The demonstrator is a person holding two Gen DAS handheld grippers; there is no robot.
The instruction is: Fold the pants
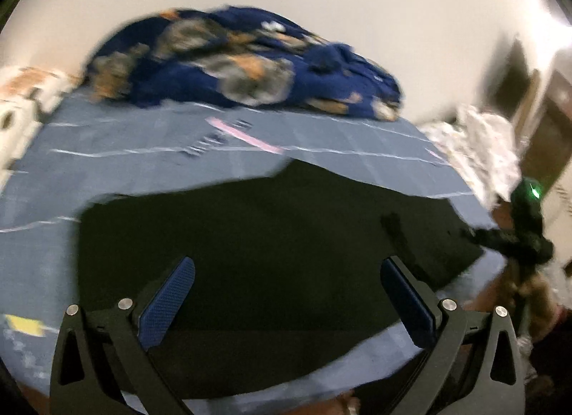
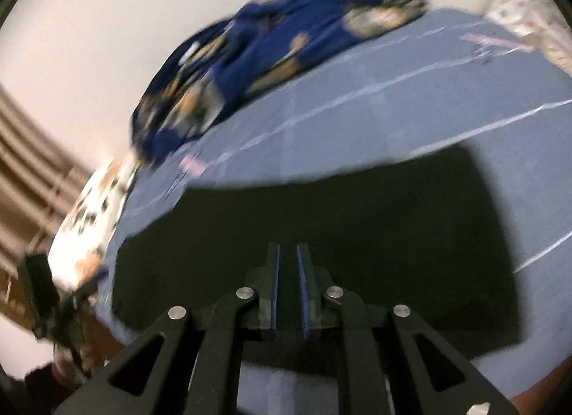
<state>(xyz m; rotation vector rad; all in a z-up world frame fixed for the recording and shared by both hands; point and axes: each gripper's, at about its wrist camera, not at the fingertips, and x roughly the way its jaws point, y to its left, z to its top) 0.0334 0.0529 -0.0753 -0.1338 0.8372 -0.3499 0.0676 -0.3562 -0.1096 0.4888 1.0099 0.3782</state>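
Dark pants [image 1: 268, 222] lie flat as a broad folded rectangle on a blue bed sheet [image 1: 143, 150]. My left gripper [image 1: 287, 263] hovers over their near part, open wide, with nothing between its blue pads. In the right wrist view the same pants [image 2: 339, 207] fill the middle. My right gripper [image 2: 288, 247] is above them with its pads a narrow slit apart and no cloth caught in it. Both views are blurred. The right gripper's body [image 1: 525, 232] shows at the pants' right edge.
A crumpled dark-blue patterned blanket [image 1: 243, 61] is heaped at the far side of the bed, against a white wall. White patterned bedding [image 1: 479, 143] lies at the bed's right side and more [image 2: 89, 215] at its left. The sheet [image 2: 393, 93] has thin white lines.
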